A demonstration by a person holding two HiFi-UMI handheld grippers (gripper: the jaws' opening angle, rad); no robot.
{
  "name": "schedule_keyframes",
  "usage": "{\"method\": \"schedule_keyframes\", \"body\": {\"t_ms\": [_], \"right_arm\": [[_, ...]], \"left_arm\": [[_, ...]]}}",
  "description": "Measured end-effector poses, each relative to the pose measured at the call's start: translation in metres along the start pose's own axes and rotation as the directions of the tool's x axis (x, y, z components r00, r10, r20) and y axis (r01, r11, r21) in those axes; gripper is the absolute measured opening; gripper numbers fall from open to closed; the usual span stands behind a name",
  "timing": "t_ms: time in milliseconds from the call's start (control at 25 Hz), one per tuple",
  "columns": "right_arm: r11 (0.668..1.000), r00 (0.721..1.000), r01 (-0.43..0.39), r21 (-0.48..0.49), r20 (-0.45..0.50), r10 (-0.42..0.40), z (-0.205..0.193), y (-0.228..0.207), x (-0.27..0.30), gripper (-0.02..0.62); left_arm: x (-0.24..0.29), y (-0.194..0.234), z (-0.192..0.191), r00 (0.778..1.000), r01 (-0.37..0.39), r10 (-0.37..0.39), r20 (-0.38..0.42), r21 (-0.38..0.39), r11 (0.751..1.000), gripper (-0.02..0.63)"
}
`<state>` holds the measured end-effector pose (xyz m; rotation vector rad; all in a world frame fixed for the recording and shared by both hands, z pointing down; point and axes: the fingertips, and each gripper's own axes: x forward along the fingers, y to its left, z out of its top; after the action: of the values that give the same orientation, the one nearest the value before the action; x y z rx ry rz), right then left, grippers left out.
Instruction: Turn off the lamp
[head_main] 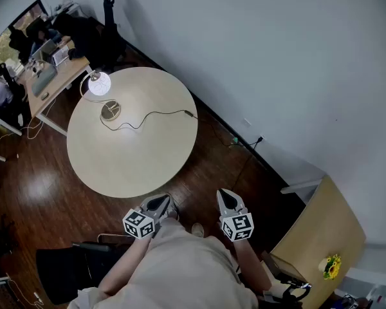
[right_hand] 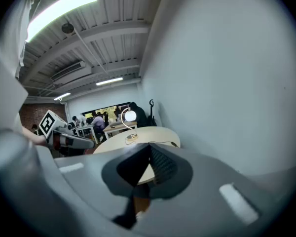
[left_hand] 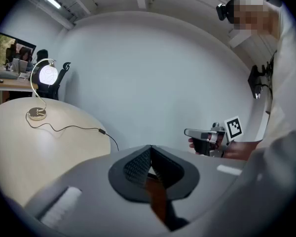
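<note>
Two tools wait just off the 6 o'clock edge of the round tabletop [head_main: 135,163]: the left hand-held gripper [head_main: 159,203] and the right hand-held gripper [head_main: 227,198]. Both are clenched tight on nothing, with their pads meeting at a point. The lamp [head_main: 99,84] stands well apart from them, out at the tabletop's 10 o'clock rim. Its globe is glowing, so the job is not yet done. A thin arched stem carries the globe over a small round base [head_main: 110,111]. From the base a dark cord [head_main: 148,116] snakes across toward 2 o'clock, with a small dark piece [head_main: 190,114] on it near the edge. That piece may be the switch, though it is too small to tell from where I stand. I'd guess the whole lamp is light and tippy, the globe fragile and the stem springy, so clamping either seems unwise. It looks safer to steady the flat base with one closed tip and press or pinch the switch with the other. The slack cord would likely slide if it were pulled.
</note>
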<state>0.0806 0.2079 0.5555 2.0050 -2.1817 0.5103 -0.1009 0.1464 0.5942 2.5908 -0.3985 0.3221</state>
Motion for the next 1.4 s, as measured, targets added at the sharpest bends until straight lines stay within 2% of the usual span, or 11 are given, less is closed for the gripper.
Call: {"method": "schedule_keyframes", "body": {"t_ms": [280,440,760,1000,1200,1400], "right_arm": [[1.0,1.0,-0.01,-0.027,0.0,0.01,0.049,0.013,0.105,0.0],[0.999,1.0,-0.027,-0.039,-0.001,0.027,0.067,0.016,0.153,0.0],[0.994,0.998,-0.061,-0.086,-0.039,0.058,0.078,0.035,0.229,0.002],[0.994,0.995,-0.068,-0.085,-0.076,0.062,0.083,0.034,0.25,0.003],[0.996,0.992,-0.046,-0.072,-0.117,0.038,0.076,0.003,0.258,0.011],[0.998,0.985,-0.055,-0.027,-0.166,0.05,0.068,-0.032,0.279,0.041]], "left_arm": [[0.0,0.089,0.067,1.0,0.001,-0.002,0.014,0.03,1.0,-0.009],[-0.005,0.126,0.082,1.0,-0.01,0.01,0.027,0.019,1.0,-0.009],[-0.028,0.188,0.104,0.998,-0.032,0.032,0.055,0.0,0.999,-0.009],[-0.017,0.203,0.105,0.998,-0.014,0.016,0.053,-0.038,0.999,-0.009],[0.006,0.206,0.107,1.0,-0.002,0.003,0.028,-0.048,0.999,-0.009],[0.034,0.206,0.11,1.0,-0.016,0.015,-0.022,-0.072,0.997,-0.009]]}}
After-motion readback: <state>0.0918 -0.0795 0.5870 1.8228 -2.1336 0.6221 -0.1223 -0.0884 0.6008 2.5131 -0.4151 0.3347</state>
